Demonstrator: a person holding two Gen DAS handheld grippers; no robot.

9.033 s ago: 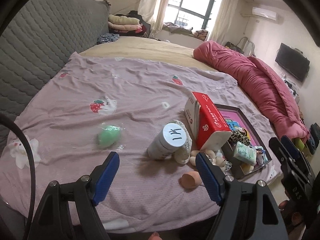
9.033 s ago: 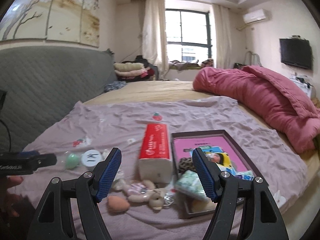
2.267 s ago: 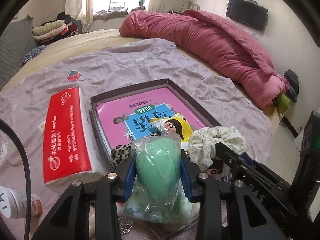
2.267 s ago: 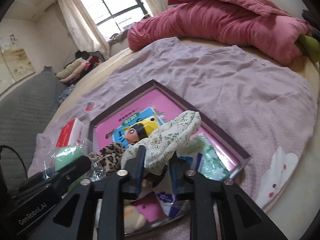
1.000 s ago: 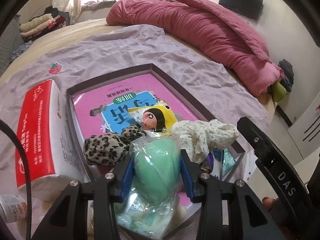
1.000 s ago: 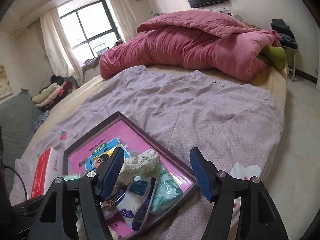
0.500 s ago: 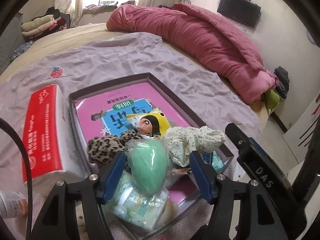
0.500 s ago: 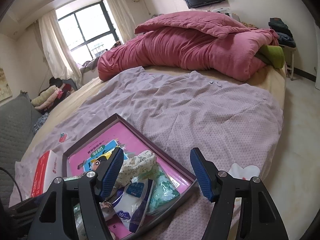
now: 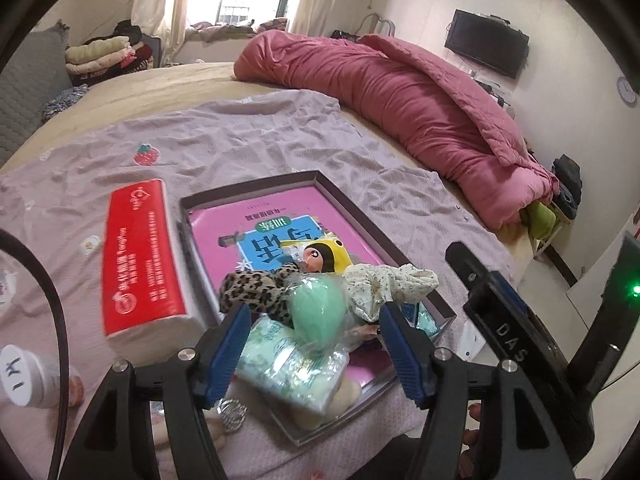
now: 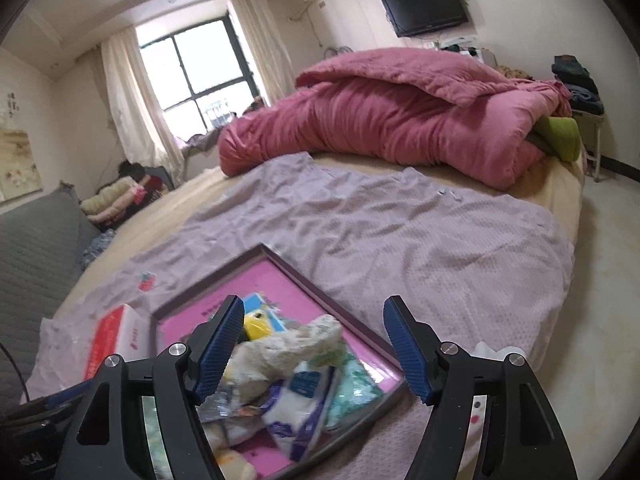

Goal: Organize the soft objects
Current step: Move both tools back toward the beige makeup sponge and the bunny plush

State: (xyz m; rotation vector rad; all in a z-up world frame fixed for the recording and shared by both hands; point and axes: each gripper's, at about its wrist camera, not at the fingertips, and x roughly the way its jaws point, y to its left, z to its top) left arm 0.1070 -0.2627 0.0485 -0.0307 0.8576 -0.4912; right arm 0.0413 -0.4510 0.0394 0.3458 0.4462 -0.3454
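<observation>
A dark-rimmed box (image 9: 404,258) with a pink book lies on the lilac sheet. In it lie a green sponge in clear wrap (image 9: 318,308), a leopard scrunchie (image 9: 252,290), a floral scrunchie (image 9: 384,284), a yellow-hooded doll (image 9: 320,258) and a green tissue pack (image 9: 288,364). My left gripper (image 9: 316,354) is open and empty just above the sponge. My right gripper (image 10: 314,346) is open and empty above the box (image 10: 320,284), with the floral scrunchie (image 10: 298,342) and a white-and-blue tissue pack (image 10: 302,408) below it.
A red tissue box (image 9: 140,256) lies left of the dark box. A white-lidded jar (image 9: 22,378) and small beige things lie at the near left. A rolled pink duvet (image 9: 400,92) lies across the bed's right side. The bed edge is near on the right.
My left gripper has opened, let the green sponge go into the box and pulled back and up. My right gripper, open after dropping the floral scrunchie, has lifted away slightly.
</observation>
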